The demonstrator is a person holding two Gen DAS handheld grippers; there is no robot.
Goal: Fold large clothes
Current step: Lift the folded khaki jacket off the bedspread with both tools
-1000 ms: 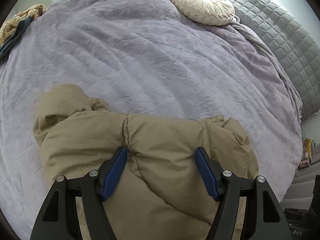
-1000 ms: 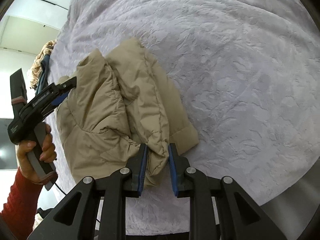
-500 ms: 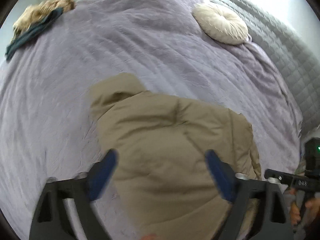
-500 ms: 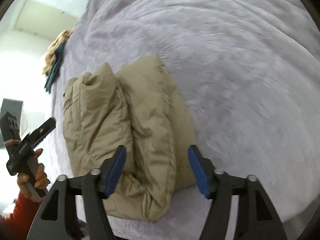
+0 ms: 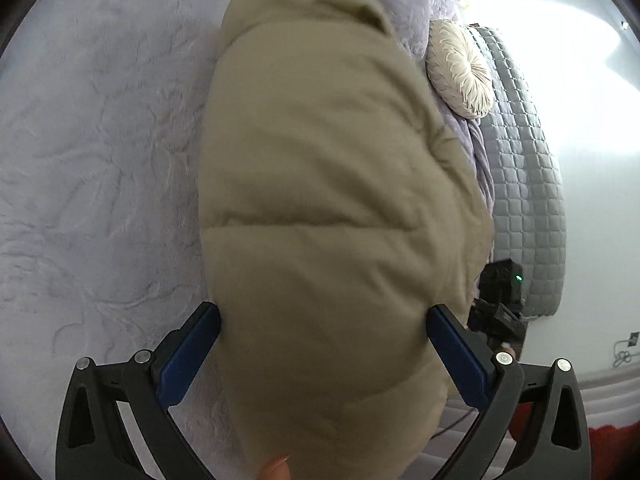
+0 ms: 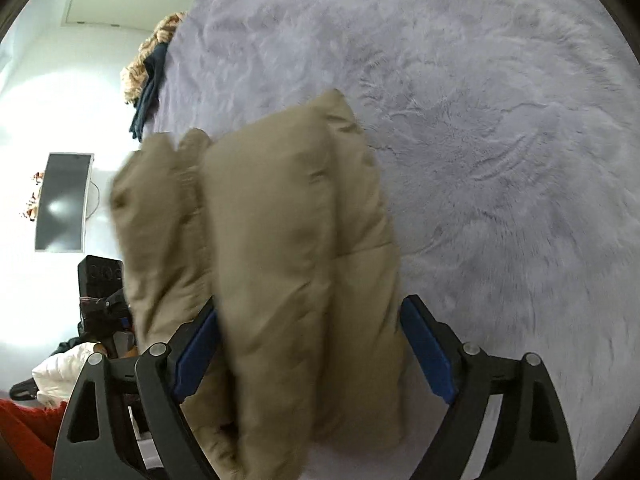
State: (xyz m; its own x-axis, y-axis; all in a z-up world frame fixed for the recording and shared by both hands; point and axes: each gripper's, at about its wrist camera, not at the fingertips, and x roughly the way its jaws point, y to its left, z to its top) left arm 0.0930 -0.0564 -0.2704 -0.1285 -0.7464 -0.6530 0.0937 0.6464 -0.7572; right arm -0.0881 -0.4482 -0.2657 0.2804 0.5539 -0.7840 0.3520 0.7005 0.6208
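Note:
A tan puffer jacket [image 5: 328, 200], folded into a thick bundle, lies on the lilac bed cover [image 5: 100, 160]. My left gripper [image 5: 320, 310] stands wide open astride one end of the bundle, whose sides bulge against the blue pads [image 5: 192, 352]. The right gripper [image 6: 310, 302] straddles the other end of the jacket [image 6: 296, 240]. Its jaws are opening and the folded layers fill the gap between them. In the left wrist view the right gripper's body [image 5: 500, 300] shows beyond the jacket. In the right wrist view the left one [image 6: 100, 292] shows. A fingertip [image 5: 276, 468] shows at the bottom edge.
A round cream cushion [image 5: 460, 68] leans on the grey quilted headboard [image 5: 520, 160]. A heap of other clothes [image 6: 152, 64] lies at the bed's far corner, and a dark screen [image 6: 62, 200] hangs on the wall. The person's red sleeve [image 6: 24, 428] is beside the bed.
The right gripper has let go of the jacket's edge and spread wide. The left jaws have widened too. Both grippers have rolled and sunk closer, and now straddle the bundle.

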